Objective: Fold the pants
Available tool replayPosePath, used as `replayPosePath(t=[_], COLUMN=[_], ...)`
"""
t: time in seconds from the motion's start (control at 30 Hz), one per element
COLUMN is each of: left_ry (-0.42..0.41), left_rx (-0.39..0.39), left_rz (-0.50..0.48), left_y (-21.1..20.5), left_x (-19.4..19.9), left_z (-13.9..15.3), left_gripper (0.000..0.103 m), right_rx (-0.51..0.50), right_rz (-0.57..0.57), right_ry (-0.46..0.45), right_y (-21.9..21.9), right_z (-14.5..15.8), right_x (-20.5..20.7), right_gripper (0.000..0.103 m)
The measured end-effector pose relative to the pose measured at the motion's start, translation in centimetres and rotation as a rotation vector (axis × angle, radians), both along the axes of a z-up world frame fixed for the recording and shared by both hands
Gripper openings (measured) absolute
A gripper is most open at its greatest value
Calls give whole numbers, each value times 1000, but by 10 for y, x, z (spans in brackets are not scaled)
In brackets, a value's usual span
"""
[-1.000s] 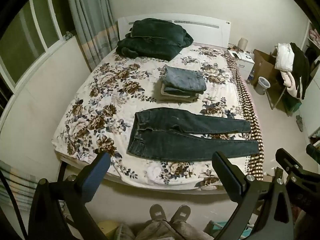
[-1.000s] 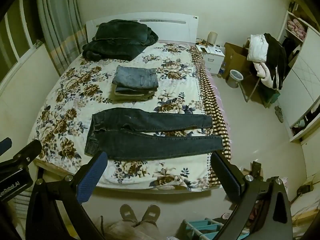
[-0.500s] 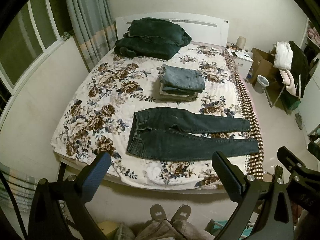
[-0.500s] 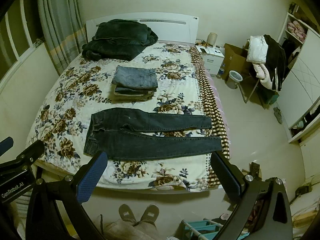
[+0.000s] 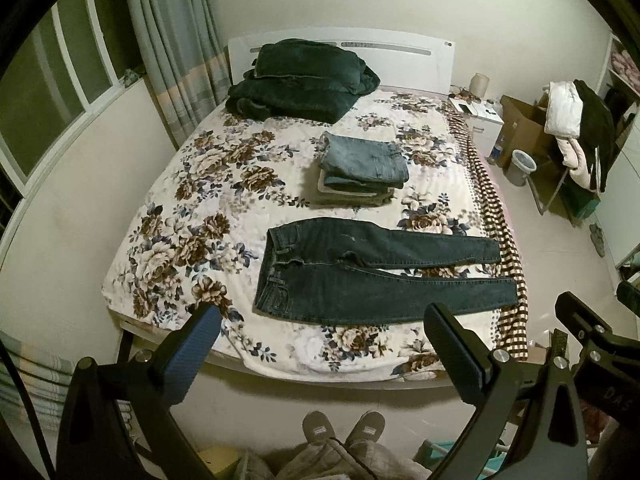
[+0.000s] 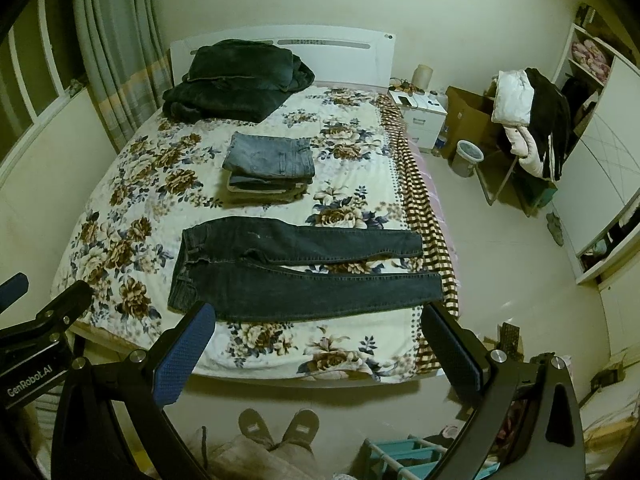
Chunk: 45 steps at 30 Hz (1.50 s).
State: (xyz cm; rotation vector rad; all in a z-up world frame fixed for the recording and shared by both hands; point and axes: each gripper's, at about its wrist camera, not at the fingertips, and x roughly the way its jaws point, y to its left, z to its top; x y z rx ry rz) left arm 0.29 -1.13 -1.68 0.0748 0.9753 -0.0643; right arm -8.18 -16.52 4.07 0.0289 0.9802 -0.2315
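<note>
White lettering "GenRobot.AI" is showing on the black body of the left gripper, seen at the lower left edge of the right wrist view; the print is running slightly uphill to the right and is reading clearly.

Faint embossed letters "DAS" are showing on the black body of the right gripper, at the lower right of the left wrist view; the characters are dim, so this reading is staying tentative.

No other text, number or label is reading legibly in either view.
</note>
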Motion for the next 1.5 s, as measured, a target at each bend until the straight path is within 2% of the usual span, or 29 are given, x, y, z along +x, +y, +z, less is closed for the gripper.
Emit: replayPosePath(t=[1.2, 1.5], left_ry=[2, -6], left_rx=[-8, -9], left_rz=[-22, -43], left_y=[-5, -8], left_x=[-7, -12], left_z=[18, 21], left_gripper=[103, 103], right_rx=[6, 20], right_rz=[-5, -33], right_ry=[7, 7], right_y=[-3, -9], right_z=[3, -2], right_x=[-7, -20], right_gripper=[103, 103])
